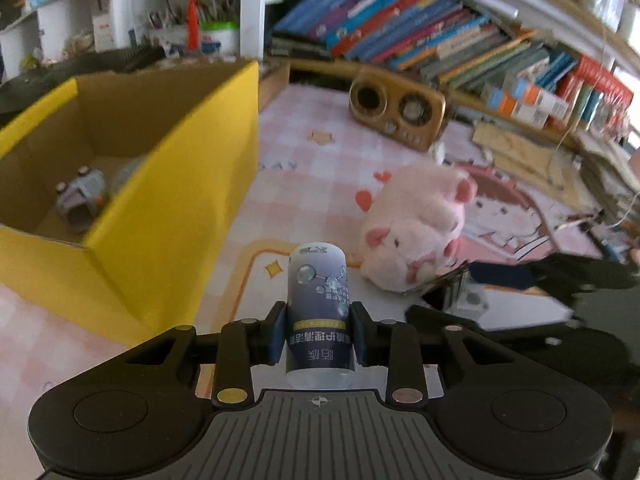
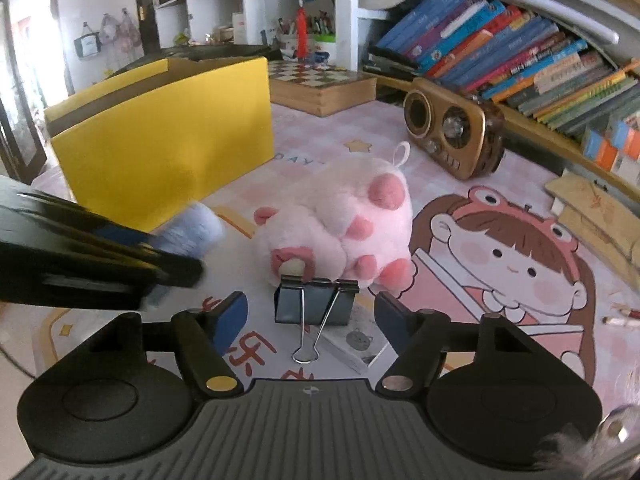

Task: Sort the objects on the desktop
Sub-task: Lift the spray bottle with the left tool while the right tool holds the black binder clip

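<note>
The left gripper (image 1: 319, 334) is clamped on one small bottle (image 1: 319, 312) with a blue-grey label, its two pads pressing the bottle's sides and its far end pointing away over the pink desk mat (image 1: 304, 152). The right gripper (image 2: 312, 316) stands partly spread, with one black binder clip (image 2: 315, 304) between its fingers; neither blue pad touches the clip, and a gap shows on each side. The clip rests on the mat with its wire handles towards the camera. Just beyond it, touching or nearly so, lies one pink plush toy (image 2: 340, 220). Left of the toy stands one yellow cardboard box (image 1: 160, 184), open on top, with one small grey toy (image 1: 80, 204) on its floor. One gold radio (image 2: 452, 136) sits further back near the rows of books (image 2: 500, 52).
</note>
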Available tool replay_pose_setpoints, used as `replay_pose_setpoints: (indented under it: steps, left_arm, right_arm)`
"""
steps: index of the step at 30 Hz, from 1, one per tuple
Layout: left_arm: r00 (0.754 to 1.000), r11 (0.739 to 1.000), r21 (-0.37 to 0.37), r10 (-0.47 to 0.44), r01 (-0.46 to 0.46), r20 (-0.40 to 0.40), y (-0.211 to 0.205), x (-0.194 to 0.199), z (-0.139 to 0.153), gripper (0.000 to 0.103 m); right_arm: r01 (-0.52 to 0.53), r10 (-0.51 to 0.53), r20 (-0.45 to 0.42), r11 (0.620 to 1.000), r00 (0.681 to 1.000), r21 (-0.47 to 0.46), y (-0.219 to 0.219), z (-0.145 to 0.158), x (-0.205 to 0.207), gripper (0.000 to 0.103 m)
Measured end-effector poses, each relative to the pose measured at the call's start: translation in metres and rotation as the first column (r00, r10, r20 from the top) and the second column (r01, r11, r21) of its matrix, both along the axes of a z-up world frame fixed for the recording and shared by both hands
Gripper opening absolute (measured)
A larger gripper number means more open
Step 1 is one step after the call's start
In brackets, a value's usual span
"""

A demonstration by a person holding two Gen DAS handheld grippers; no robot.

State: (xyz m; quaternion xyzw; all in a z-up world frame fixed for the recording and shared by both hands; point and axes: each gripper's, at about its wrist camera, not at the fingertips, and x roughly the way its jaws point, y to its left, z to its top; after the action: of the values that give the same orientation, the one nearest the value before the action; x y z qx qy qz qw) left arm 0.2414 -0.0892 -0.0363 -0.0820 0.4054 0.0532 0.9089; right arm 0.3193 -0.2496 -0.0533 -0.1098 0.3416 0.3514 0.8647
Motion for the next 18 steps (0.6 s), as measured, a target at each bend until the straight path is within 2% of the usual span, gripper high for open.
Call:
replay_pose_setpoints:
  steps: [2,5,12,18]
  left_arm:
    - [1.000,1.000,-0.024,0.008,-0.008,0.023,0.002,-0.008,0.008,0.031]
    - [0.999,0.998,-0.066,0.023,-0.020,0.040,0.004,-0.018,0.015,0.031]
    - [0.999,0.998,-0.059,-0.017,0.020,0.049,-0.002,-0.032,0.022,0.031]
    - [0.996,0.998,-0.055,-0.037,0.042,0.076,-0.006,-0.041,0.029,0.031]
  right_arm:
    - [0.021,-0.020,-0.016,1.000,1.000,0.012,-0.001,-0.002,0.004,0.059]
    - [0.025,-0.025,-0.008,0.999,1.000,0.021,-0.001,-0.002,0.006,0.041]
    - [0.023,-0.024,0.024,0.999,0.999,0.041,-0.006,0.007,-0.003,0.041]
    - [0.087,-0.088,0.003,0.993,0.996,0.077,-0.017,0.023,-0.016,0.041]
